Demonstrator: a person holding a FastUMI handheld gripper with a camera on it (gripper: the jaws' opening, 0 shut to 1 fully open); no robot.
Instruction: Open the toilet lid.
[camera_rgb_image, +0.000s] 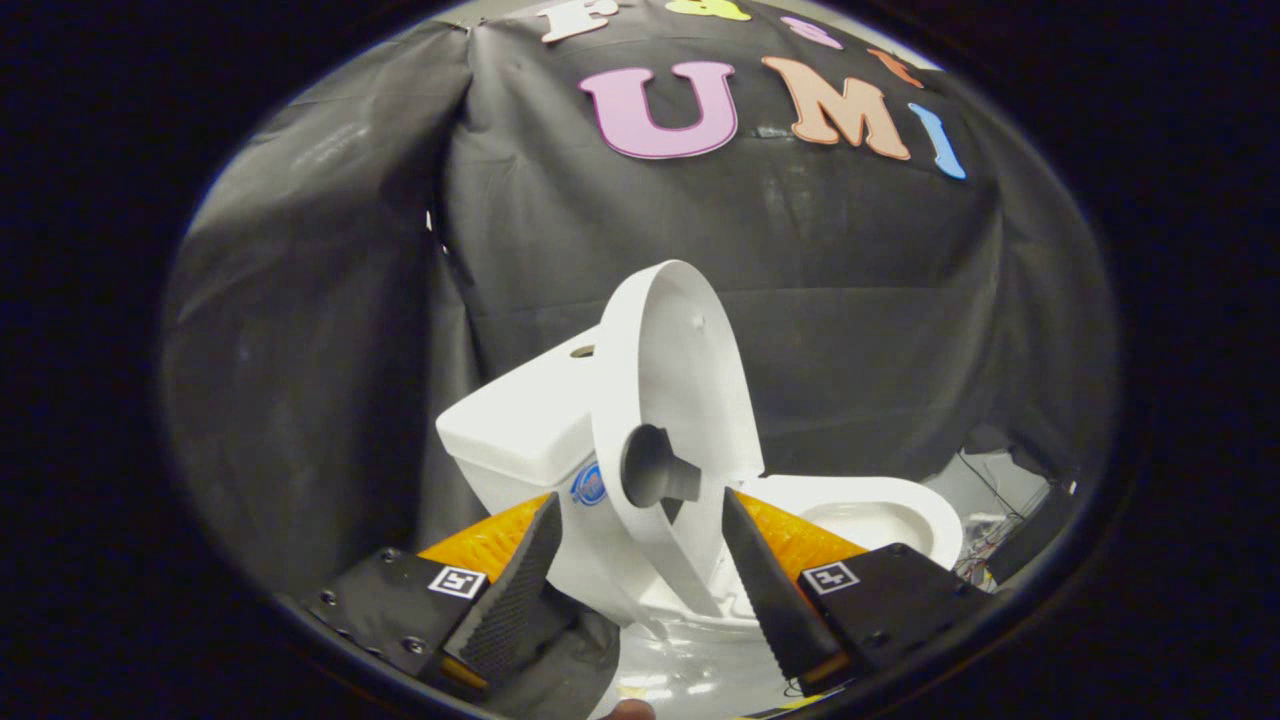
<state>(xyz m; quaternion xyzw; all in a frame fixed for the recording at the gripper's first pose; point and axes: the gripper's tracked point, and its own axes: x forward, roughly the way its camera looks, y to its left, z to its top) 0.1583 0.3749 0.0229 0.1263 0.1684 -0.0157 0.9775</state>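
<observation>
Two fingers (520, 580) of the gripper (640, 560) sit closest to me, spread wide, with nothing pinched between them and neither one touching the toilet. Each finger carries one small square marker on its block, so two markers in all.

Just ahead of the jaws, in the gap between them, stands one white toilet (560, 440). Its lid (675, 400) is already raised, close to upright and tipped back toward the tank (520, 420). The lid's long axis runs up and down, its rounded free end pointing upward and its hinged end low, down between the fingertips. Its hollow inner face is turned toward the right-hand finger and the bowl. One dark round hole with a short stub (655, 468) shows low on that inner face. One small hole shows on the tank's top (582, 351), and one blue sticker (588, 486) on the tank's front, just beyond the left finger.

Beyond the right finger lies the open bowl (880, 505), its rim bare. The lid's edges are free all around its upper half; open room lies above it and to both sides before the black cloth wall (320, 350) hanging behind. Some loose wires (985, 500) lie past the bowl, well outside the right finger. Under the jaws the floor (680, 675) is pale and glossy.
</observation>
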